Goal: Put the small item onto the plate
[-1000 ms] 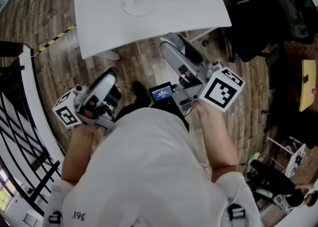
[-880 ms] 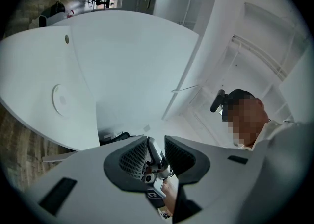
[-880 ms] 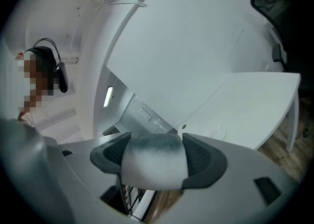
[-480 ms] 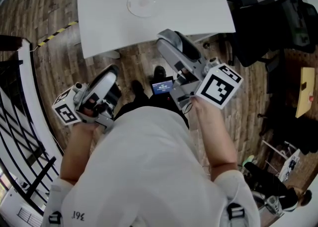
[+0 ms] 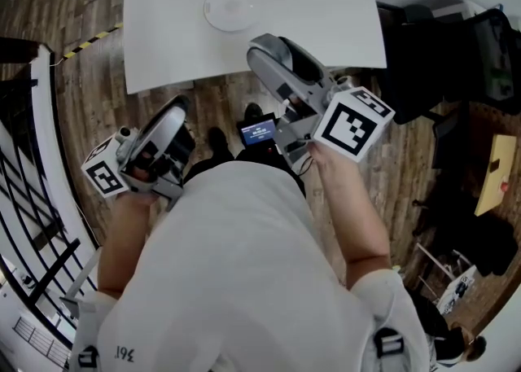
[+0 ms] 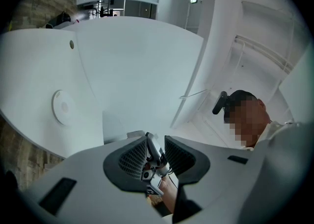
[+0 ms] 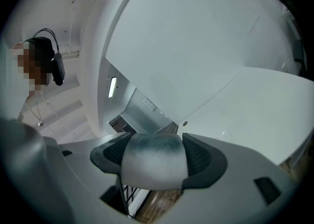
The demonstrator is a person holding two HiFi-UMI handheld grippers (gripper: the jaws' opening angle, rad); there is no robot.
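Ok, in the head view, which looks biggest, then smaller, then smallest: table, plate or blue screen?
Largest to smallest: table, plate, screen. The screen is nearer the camera, yet looks smallest.

Office-like room (white table (image 5: 301, 4), wood-plank floor (image 5: 89, 69))
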